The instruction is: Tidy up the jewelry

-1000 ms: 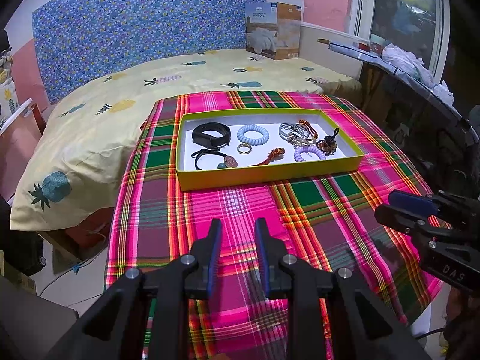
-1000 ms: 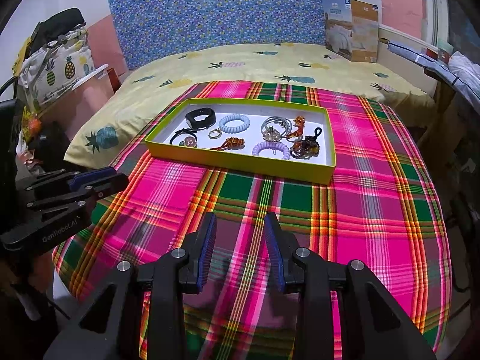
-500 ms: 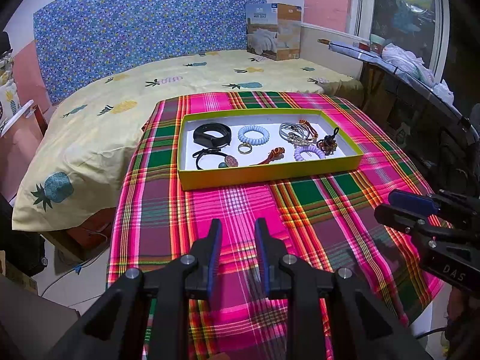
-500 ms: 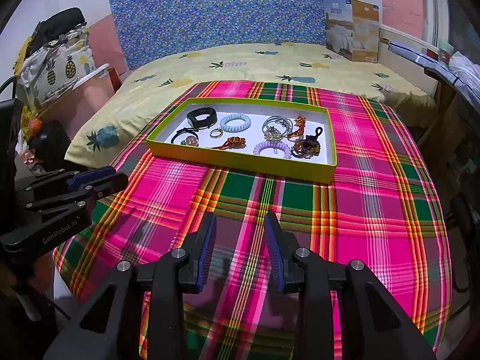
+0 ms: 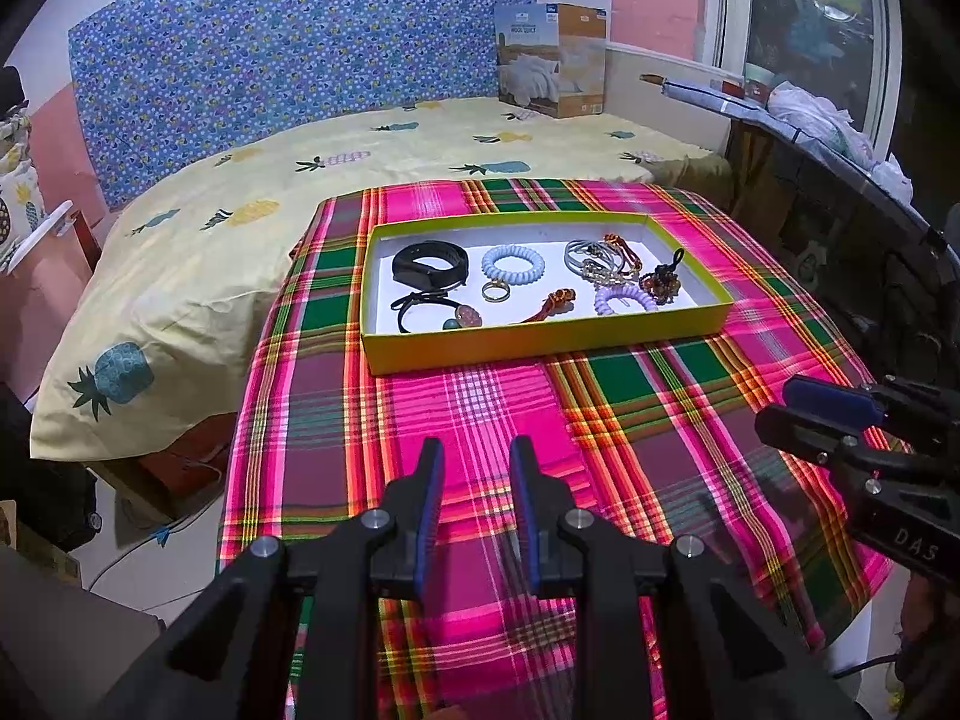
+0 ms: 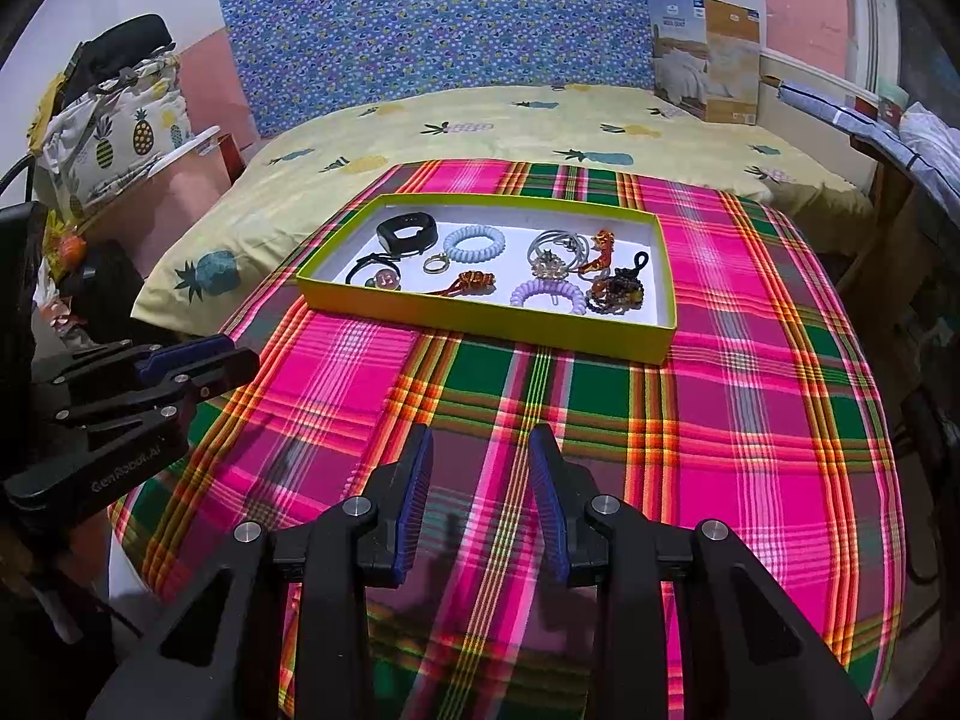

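Observation:
A shallow yellow-green box [image 5: 540, 341] [image 6: 480, 324] with a white floor lies on the plaid cloth and holds several pieces: a black band [image 5: 429, 267], a pale blue coil tie [image 5: 513, 264], a gold ring [image 5: 495, 291], a lilac coil tie [image 5: 624, 299] and dark beads [image 5: 659, 283]. My left gripper [image 5: 477, 456] hovers open over the cloth in front of the box, nothing between its blue pads. My right gripper [image 6: 480, 441] is also open and empty, well short of the box. Each gripper shows at the edge of the other's view.
The plaid-covered table [image 5: 480, 420] stands against a bed with a pineapple sheet [image 5: 270, 192]. A cardboard quilt box [image 5: 549, 57] rests at the bed's far end. Bags [image 6: 120, 114] pile at the left; a cluttered ledge [image 5: 810, 114] runs along the right.

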Motion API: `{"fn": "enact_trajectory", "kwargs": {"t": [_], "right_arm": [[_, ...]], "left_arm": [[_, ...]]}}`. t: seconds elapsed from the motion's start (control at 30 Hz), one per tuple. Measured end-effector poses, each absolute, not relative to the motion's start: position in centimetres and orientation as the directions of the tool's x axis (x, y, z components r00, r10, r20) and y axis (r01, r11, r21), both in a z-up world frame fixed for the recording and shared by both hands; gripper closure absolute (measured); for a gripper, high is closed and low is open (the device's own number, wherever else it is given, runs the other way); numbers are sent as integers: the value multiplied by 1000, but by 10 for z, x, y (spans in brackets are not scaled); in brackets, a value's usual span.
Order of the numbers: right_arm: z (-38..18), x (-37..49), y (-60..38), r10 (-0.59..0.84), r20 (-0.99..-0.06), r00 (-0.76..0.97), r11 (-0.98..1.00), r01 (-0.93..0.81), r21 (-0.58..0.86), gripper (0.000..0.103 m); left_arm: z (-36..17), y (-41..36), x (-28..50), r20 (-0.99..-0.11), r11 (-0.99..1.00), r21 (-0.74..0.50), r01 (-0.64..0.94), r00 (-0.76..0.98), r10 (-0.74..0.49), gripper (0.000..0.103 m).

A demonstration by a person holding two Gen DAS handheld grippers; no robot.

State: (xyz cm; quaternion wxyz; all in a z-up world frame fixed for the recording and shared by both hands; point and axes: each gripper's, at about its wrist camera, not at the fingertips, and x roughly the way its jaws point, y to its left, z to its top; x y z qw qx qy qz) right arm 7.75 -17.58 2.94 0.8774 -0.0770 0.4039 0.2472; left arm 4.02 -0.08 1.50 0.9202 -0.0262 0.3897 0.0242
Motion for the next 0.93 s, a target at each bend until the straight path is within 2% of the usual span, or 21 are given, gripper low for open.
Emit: {"fn": "enact_trajectory", "kwargs": {"t": [0.27,0.93], "right_arm": [[29,77,-176,371,-747,551,866,-496,65,69],[30,77,-175,371,-747,551,866,-496,64,69]], "left_arm": [[14,1,41,-719,996,-5,-90,692,59,80],[12,-1,43,-724,997,-18,-80,689,42,80]]}}
